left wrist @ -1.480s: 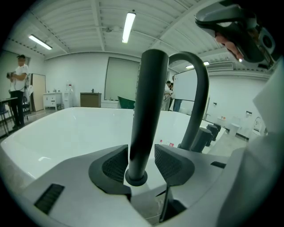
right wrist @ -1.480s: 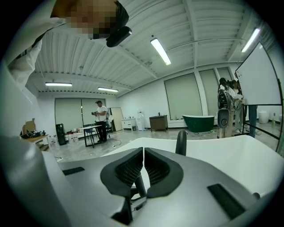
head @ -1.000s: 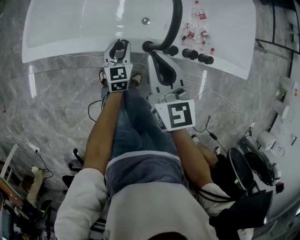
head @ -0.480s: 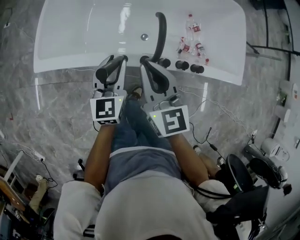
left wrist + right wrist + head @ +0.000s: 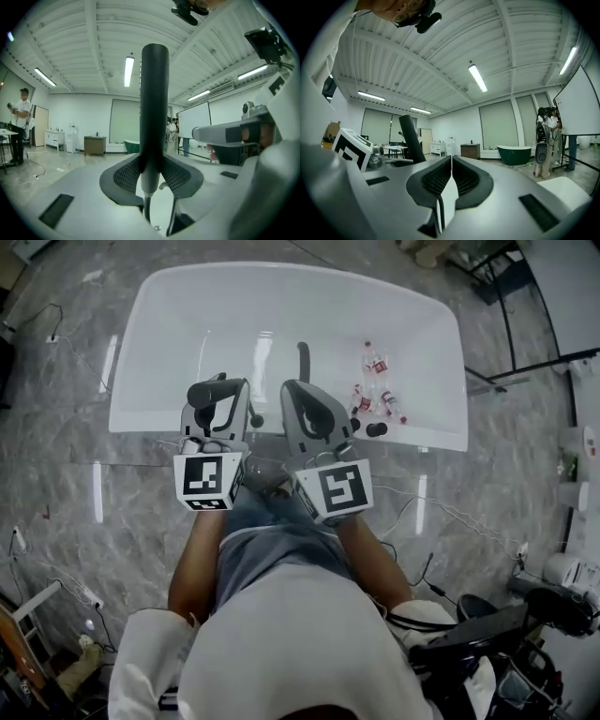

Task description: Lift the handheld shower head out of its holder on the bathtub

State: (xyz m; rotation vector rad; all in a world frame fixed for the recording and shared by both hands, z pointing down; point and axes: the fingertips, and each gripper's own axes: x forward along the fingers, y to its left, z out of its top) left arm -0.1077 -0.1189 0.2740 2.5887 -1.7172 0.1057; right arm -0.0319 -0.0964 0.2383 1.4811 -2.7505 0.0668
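The black handheld shower head is being clamped upright between the mesh pads of the left gripper, with its handle rising above the jaws and its hose trailing out beneath them. The right gripper is being held just beside the left one, jaws pressed together with nothing between them. Both are being carried over the near rim of the white bathtub, where small bottles are lying beyond the right gripper.
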